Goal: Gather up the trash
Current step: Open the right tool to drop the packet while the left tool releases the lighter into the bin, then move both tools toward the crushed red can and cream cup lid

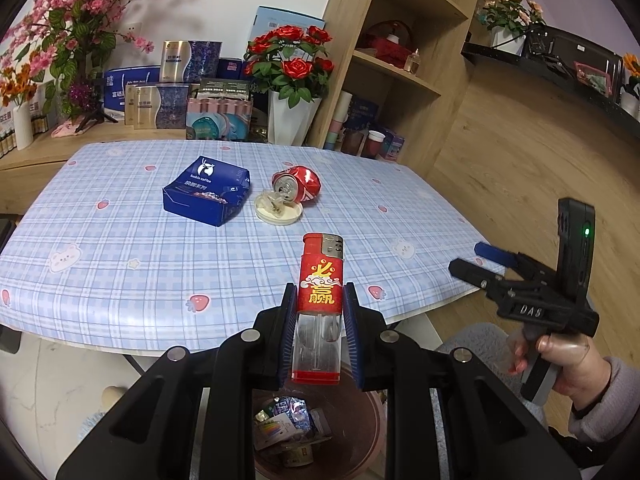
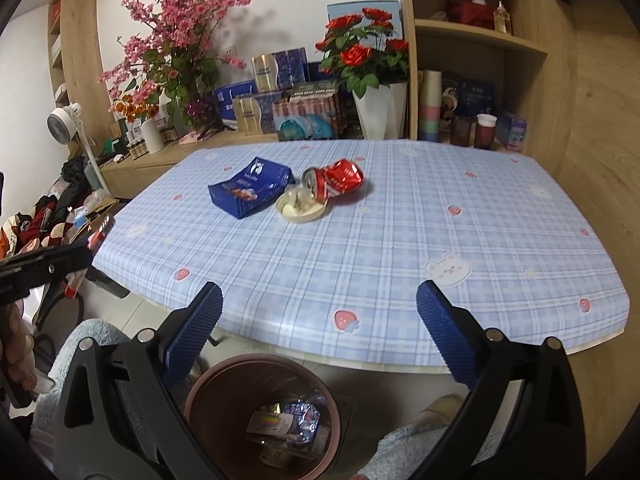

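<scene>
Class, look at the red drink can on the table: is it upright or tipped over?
Tipped over. The crushed red can lies on its side on the checked tablecloth, its opened top facing the camera beside a white lid.

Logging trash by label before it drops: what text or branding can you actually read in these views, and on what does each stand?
"luckin coffee": on the blue box on the table.
"赢": gold character on the red lighter held in the left gripper.
"DAS": on the body of the right gripper.
Crushed red can: white script too distorted to read.
Wrappers in the bin and boxes on the back shelf: too small or blurred.
</scene>
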Tool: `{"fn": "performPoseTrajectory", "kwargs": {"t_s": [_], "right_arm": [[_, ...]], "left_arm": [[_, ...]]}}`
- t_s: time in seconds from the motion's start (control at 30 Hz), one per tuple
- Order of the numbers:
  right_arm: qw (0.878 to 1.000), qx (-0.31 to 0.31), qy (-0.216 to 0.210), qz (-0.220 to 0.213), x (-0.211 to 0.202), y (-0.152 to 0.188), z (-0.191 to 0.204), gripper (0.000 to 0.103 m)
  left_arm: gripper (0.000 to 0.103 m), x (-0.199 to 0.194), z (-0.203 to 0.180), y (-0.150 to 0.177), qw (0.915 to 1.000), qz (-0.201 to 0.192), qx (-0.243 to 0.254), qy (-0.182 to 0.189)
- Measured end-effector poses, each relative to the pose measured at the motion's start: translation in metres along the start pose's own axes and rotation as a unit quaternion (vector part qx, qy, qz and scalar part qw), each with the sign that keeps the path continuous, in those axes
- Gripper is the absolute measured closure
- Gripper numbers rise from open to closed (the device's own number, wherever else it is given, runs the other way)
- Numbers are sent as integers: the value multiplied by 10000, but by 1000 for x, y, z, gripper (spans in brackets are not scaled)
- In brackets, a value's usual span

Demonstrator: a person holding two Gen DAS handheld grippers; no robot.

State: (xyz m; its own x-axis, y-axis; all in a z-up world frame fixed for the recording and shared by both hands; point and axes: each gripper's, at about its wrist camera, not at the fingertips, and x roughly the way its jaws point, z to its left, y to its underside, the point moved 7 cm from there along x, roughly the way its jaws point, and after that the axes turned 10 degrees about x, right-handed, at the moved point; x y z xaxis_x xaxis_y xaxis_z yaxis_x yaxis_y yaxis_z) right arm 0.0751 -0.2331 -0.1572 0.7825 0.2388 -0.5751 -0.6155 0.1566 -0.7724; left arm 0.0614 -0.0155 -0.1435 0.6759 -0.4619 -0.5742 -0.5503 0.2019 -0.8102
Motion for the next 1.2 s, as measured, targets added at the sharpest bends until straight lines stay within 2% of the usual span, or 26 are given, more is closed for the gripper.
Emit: {"fn": "performPoseTrajectory", "kwargs": {"t_s": [0.43,0.5,0.53,0.57,0.67,0.87,1.0,1.2], "right_arm": [[9997,132,88,-187,-5,-10,-10,6],[9997,141,106,-171,-3,-8,-12,6],[9997,142,126,-164,-3,-7,-13,6],[9997,143,136,-155,-2,-6,-13,6],[9997,166,164,-123,0,-2,-16,6],[9994,220,241,-121,1,2,-23,6],[9991,290,280,-96,3,3,-28,6],[9989,344,319,-16,10,6,-34,6]], "left_arm": [[80,15,-17,20,9991,290,44,302],[74,15,-19,21,9990,269,58,358],[58,15,-19,20,9990,246,48,383],[47,14,-19,19,9991,194,30,387],[37,10,-16,15,9996,72,28,277],[17,1,6,9,9994,-208,-68,-277],[15,-1,24,6,9974,-336,-181,-615],[15,5,48,3,9950,-316,-349,-877]]}}
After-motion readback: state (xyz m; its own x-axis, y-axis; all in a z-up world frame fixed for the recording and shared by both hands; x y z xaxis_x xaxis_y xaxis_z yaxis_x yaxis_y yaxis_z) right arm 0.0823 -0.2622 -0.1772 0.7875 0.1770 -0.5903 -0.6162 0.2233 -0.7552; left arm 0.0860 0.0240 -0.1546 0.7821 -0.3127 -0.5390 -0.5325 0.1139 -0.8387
